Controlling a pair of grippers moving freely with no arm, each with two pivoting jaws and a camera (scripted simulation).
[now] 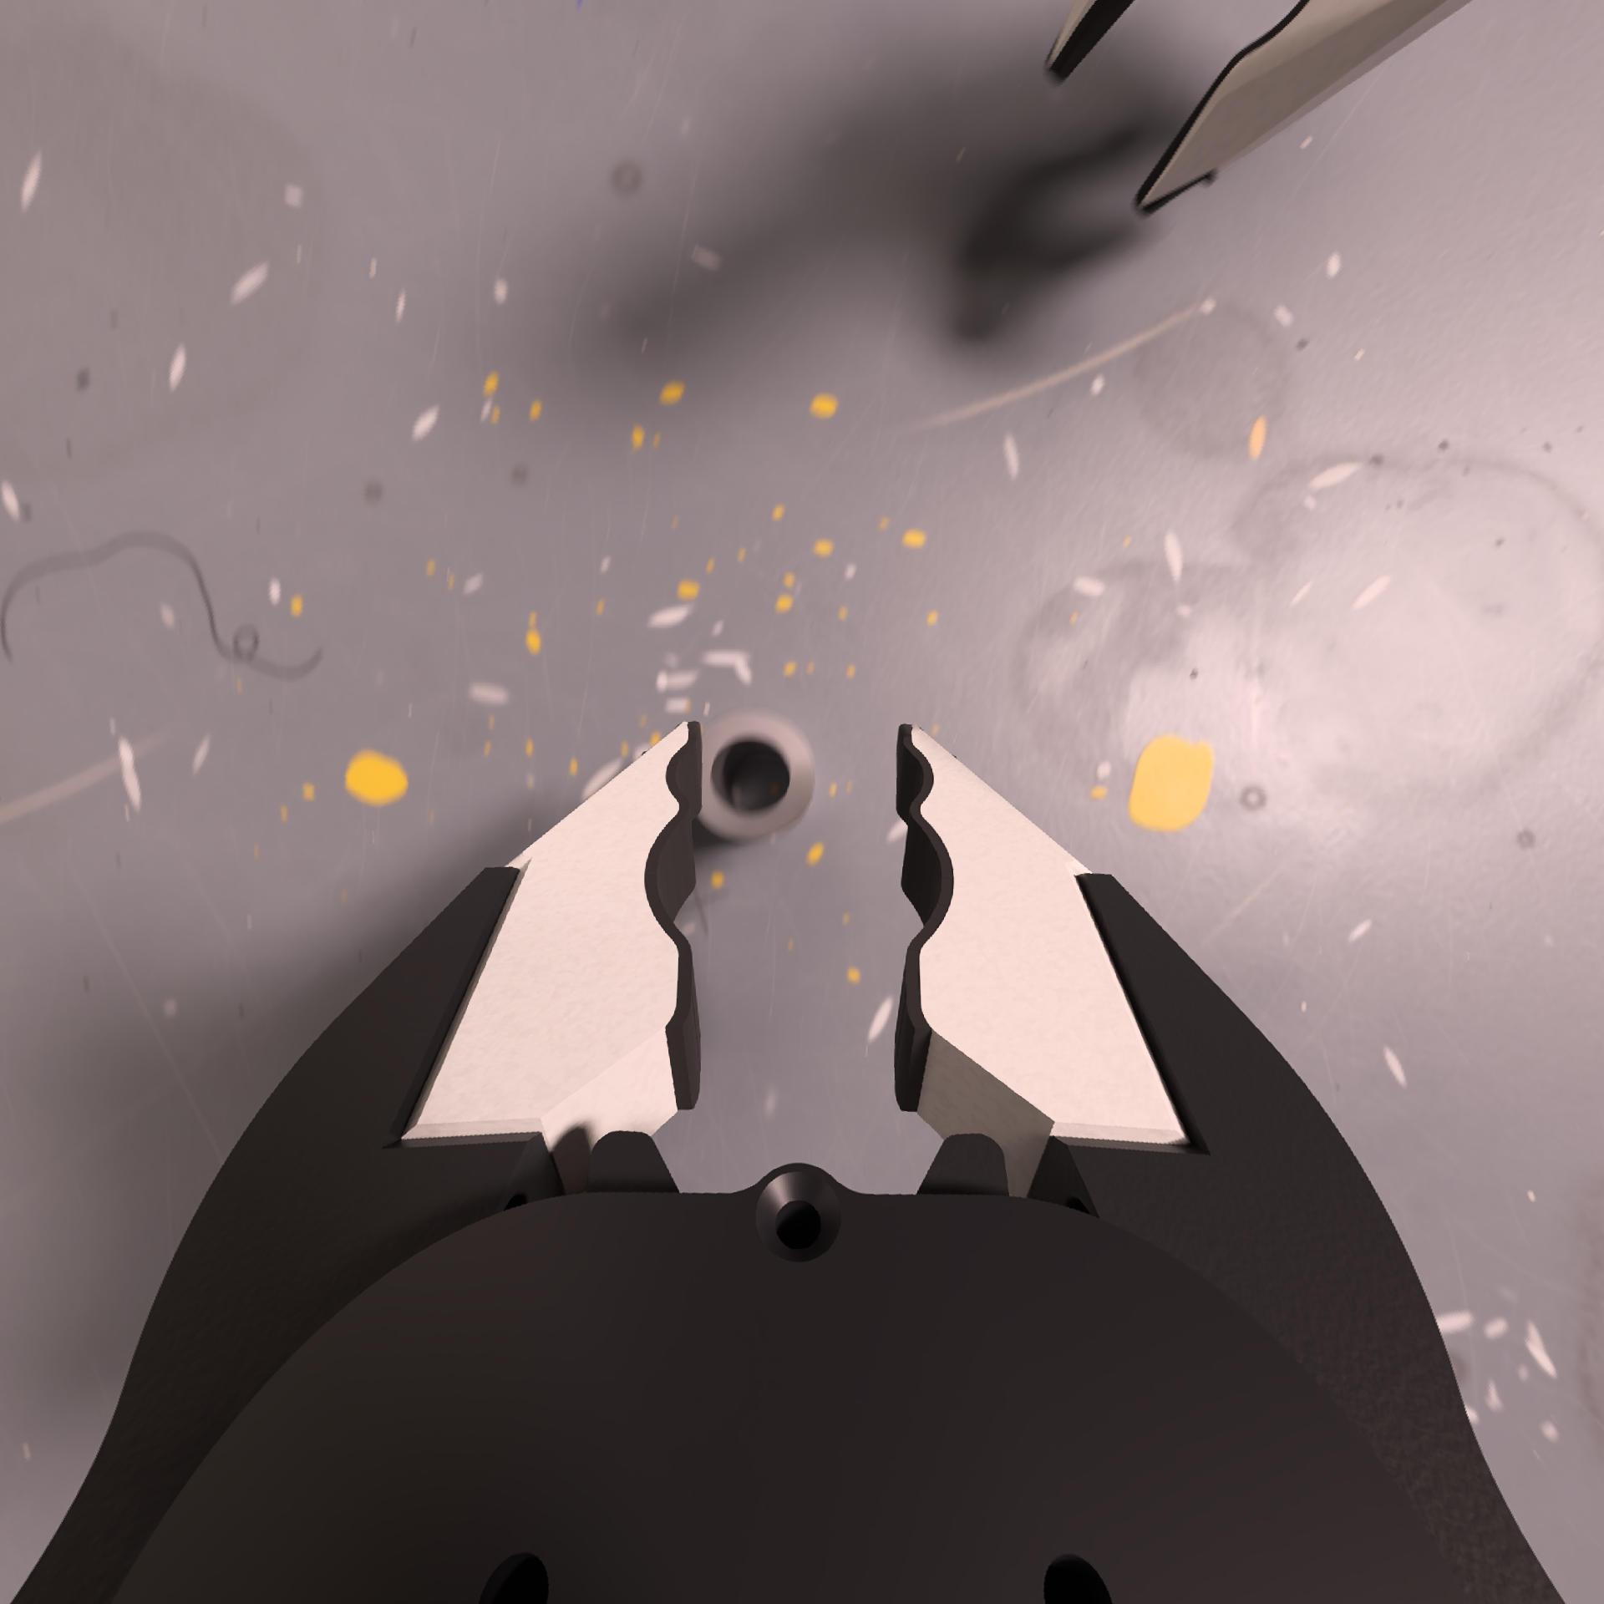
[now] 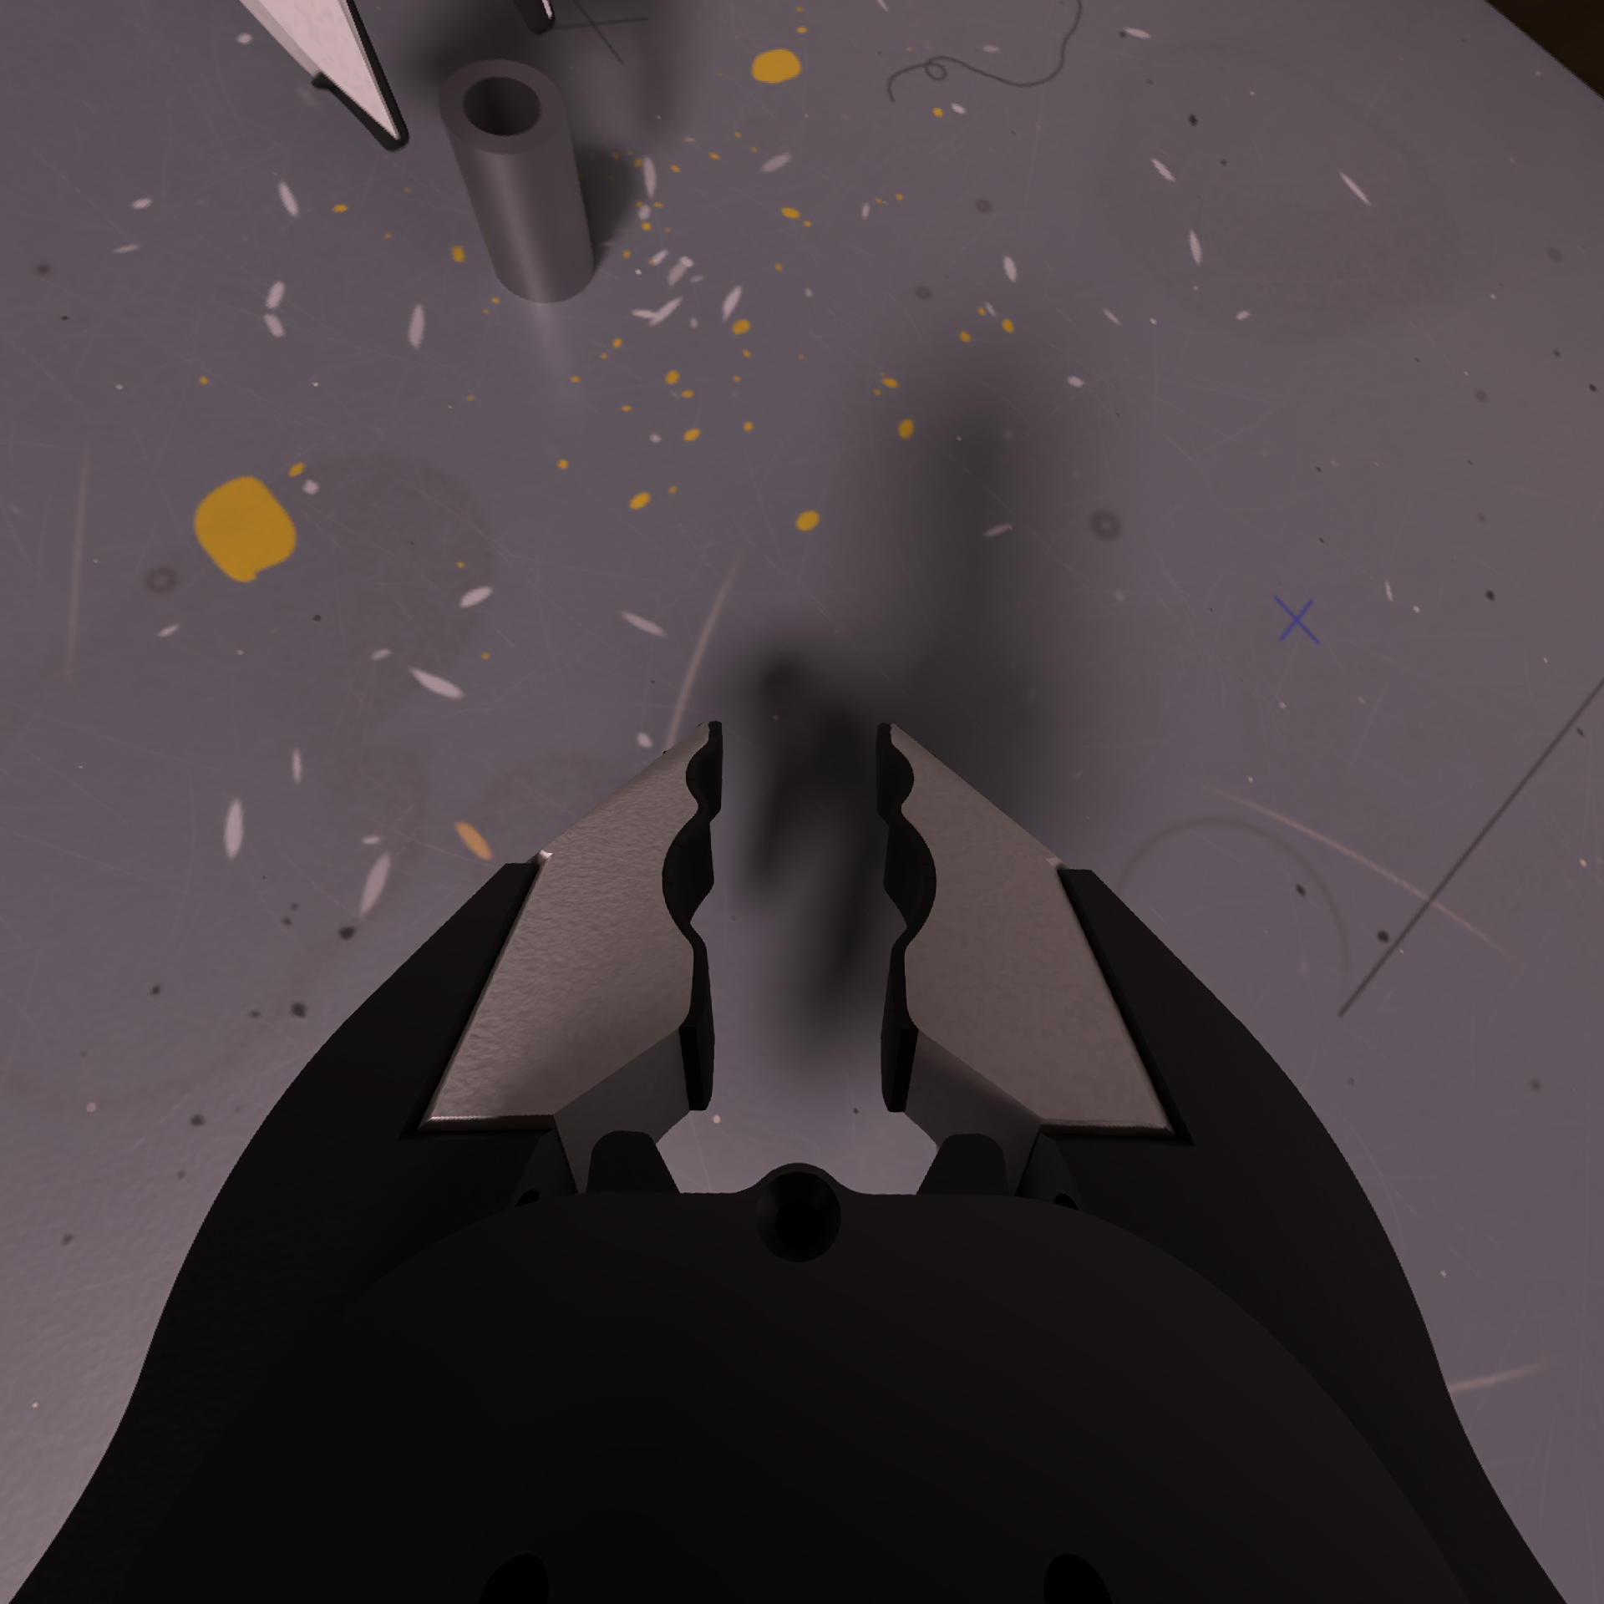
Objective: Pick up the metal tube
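The metal tube (image 1: 762, 785) is a short grey hollow cylinder standing upright on the grey tabletop. In the left wrist view I look down into its bore. My left gripper (image 1: 798, 746) is open above it, with the tube just inside the left fingertip (image 1: 681, 764) and not gripped. In the right wrist view the tube (image 2: 525, 191) stands at the top left, far from my right gripper (image 2: 798, 746), which is open and empty above a bare patch of table. One finger of the left gripper (image 2: 347, 69) shows beside the tube there.
The tabletop (image 2: 1215, 391) is grey, with yellow paint spots, white flecks and scratches. The right gripper's fingers (image 1: 1258, 113) reach in at the top right of the left wrist view. A dark table edge (image 2: 1562, 35) shows at the top right corner.
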